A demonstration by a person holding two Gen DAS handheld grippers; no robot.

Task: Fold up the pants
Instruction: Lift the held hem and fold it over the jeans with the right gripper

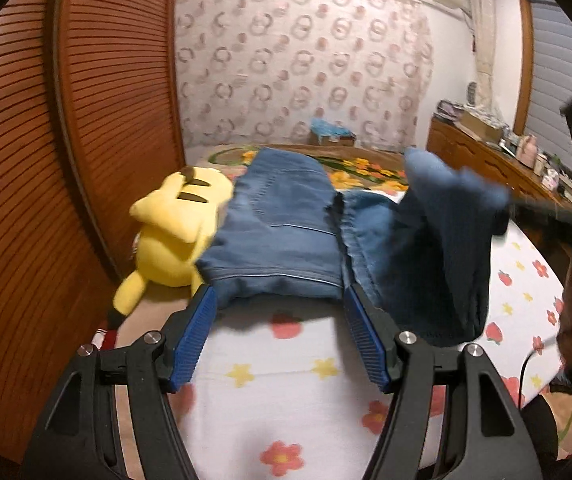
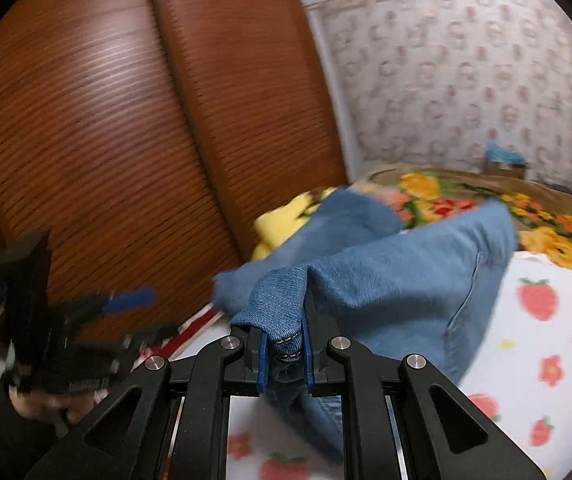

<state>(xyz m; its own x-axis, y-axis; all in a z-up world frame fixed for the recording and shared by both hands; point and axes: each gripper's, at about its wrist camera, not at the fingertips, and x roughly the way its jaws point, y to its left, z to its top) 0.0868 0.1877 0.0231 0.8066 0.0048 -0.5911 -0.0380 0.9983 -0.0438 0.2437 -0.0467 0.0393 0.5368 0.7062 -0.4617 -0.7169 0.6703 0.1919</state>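
Blue jeans (image 1: 286, 220) lie across the bed, one part flat beside a yellow plush toy (image 1: 174, 232). The other part is lifted into a loose peak (image 2: 398, 280). My right gripper (image 2: 284, 336) is shut on a stitched hem of the jeans and holds it above the sheet; in the left wrist view it shows as a black blur (image 1: 526, 208). My left gripper (image 1: 279, 294) stands open, and the flat part's near edge lies just past its blue pads (image 1: 190, 344). In the right wrist view the left gripper (image 2: 142, 300) is blurred and apart from the cloth.
The bed sheet (image 1: 286, 380) is white with strawberries and flowers, and a floral blanket (image 1: 358, 168) lies farther back. Brown louvred wardrobe doors (image 1: 86, 120) stand close on the left. A cluttered wooden dresser (image 1: 486, 152) runs along the right. A person's hand (image 2: 38, 400) grips the left tool.
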